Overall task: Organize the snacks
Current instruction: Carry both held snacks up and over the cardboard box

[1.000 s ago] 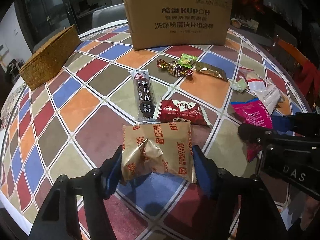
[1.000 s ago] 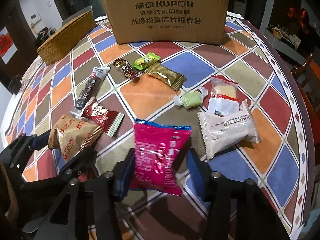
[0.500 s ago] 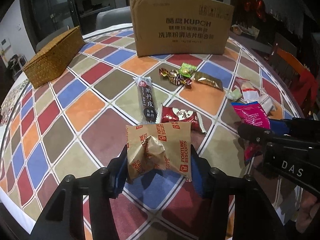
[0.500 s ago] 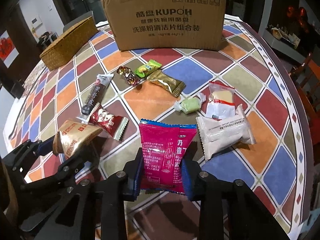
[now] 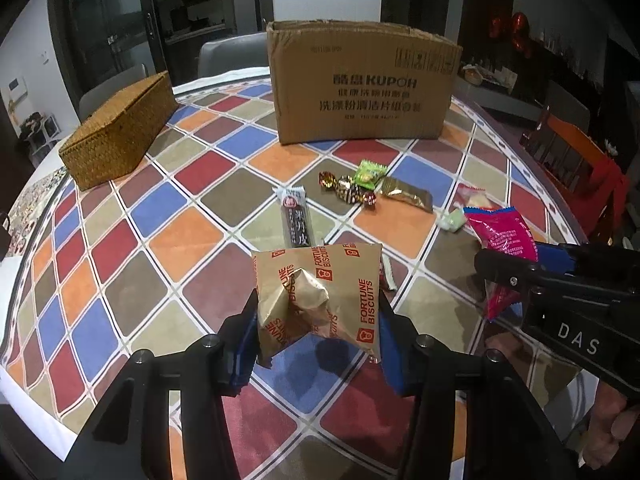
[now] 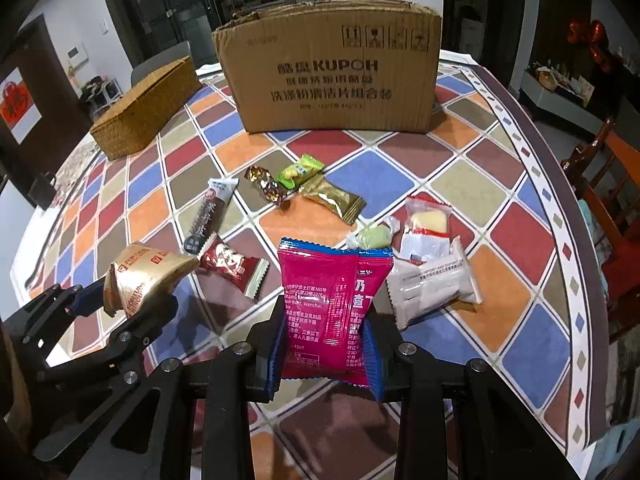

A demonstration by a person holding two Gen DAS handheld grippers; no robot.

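My left gripper (image 5: 316, 336) is shut on a gold fortune biscuits packet (image 5: 320, 296) and holds it above the table; the packet also shows in the right wrist view (image 6: 140, 276). My right gripper (image 6: 326, 340) is shut on a pink snack packet (image 6: 328, 308), also lifted; it shows in the left wrist view (image 5: 504, 240). A cardboard box (image 6: 328, 68) stands open-topped at the back of the table. Loose snacks lie between: a black bar (image 6: 208, 212), a red packet (image 6: 232, 264), wrapped candies (image 6: 266, 188), a gold packet (image 6: 332, 200) and a white packet (image 6: 432, 284).
A woven basket (image 5: 120, 136) sits at the back left of the checkered table (image 5: 192, 240). A green sweet (image 6: 370, 236) and a red-white packet (image 6: 426, 224) lie right of centre. A chair (image 6: 616, 200) stands beyond the table's right edge.
Both grippers closed on their packets and lifted them off the table, rising and pulling back. The snacks left on the table have not moved.
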